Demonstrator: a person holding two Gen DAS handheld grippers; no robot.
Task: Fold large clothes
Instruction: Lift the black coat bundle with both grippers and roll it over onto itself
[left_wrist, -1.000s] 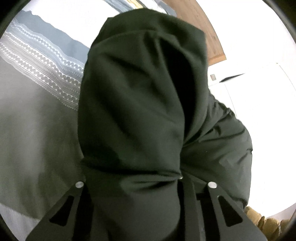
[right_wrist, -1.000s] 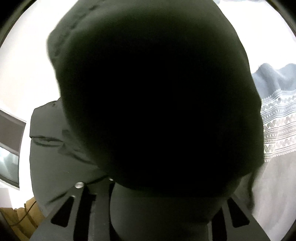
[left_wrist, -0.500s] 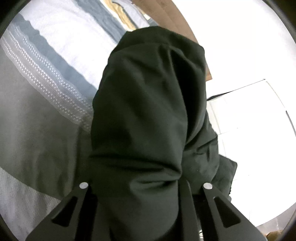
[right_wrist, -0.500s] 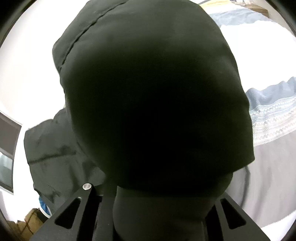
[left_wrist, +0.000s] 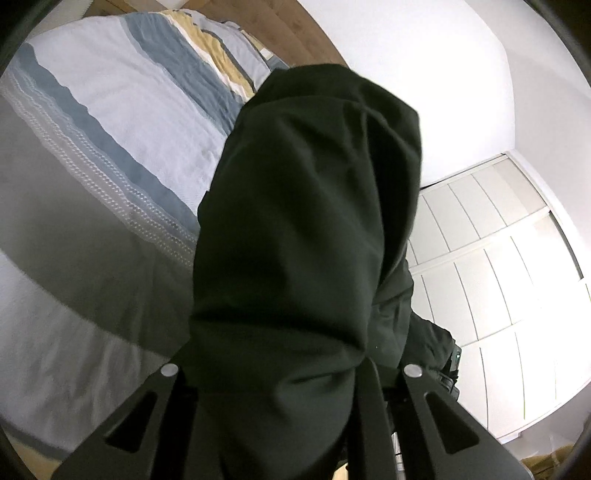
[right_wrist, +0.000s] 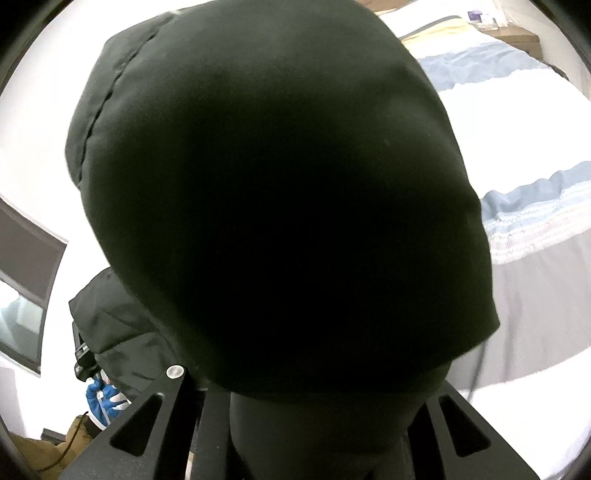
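Dark garment (left_wrist: 306, 236) — bunched in both closed tongs, left tongs (left_wrist: 280, 384) and right tongs (right_wrist: 314, 398), above the striped bed (left_wrist: 122, 122) — risked slipping from shallow bites, spoiling the fold.

The left gripper (left_wrist: 291, 373) is clamped tight, its jaws buried under dark cloth. The right gripper (right_wrist: 295, 391) is likewise pinched closed, tips hidden, angled downward.
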